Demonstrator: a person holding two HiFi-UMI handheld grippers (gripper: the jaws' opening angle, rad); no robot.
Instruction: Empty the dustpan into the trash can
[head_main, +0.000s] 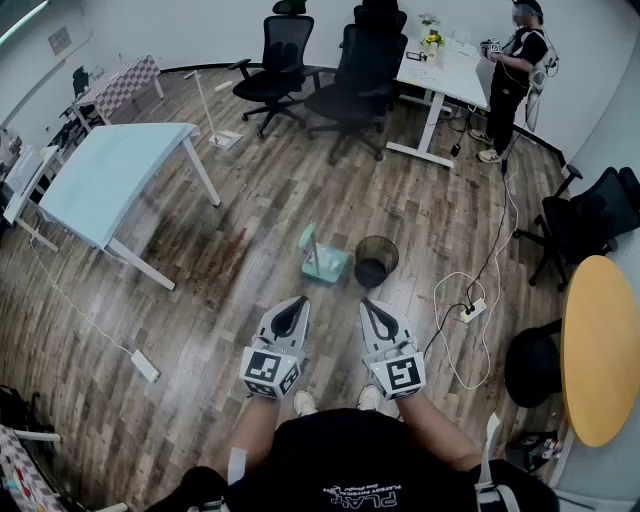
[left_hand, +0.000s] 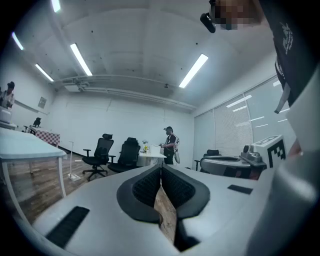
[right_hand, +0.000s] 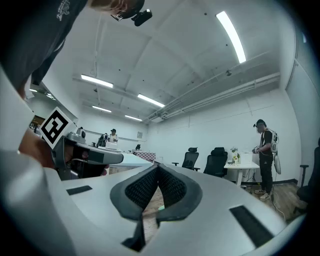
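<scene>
The black trash can stands open-topped on the wood floor, and the teal dustpan sits just beside it on the side toward the pale blue table, its handle rising upright. Both grippers hang level on the near side of the trash can, well short of it and of the dustpan. The left gripper lines up roughly with the dustpan, and the right gripper sits almost straight in front of the trash can. In the left gripper view, the left gripper has its jaws fully closed, tips meeting, with only floor showing through the gap behind them. In the right gripper view, the right gripper is closed the same way and grips nothing. A small greenish speck low in that gap may be the dustpan, though it is too small to be sure. Far beyond the trash can, two dark office chairs stand beside a white desk, where another person stands. A power strip lies on the floor near the trash can, on the side toward a round yellow table.
</scene>
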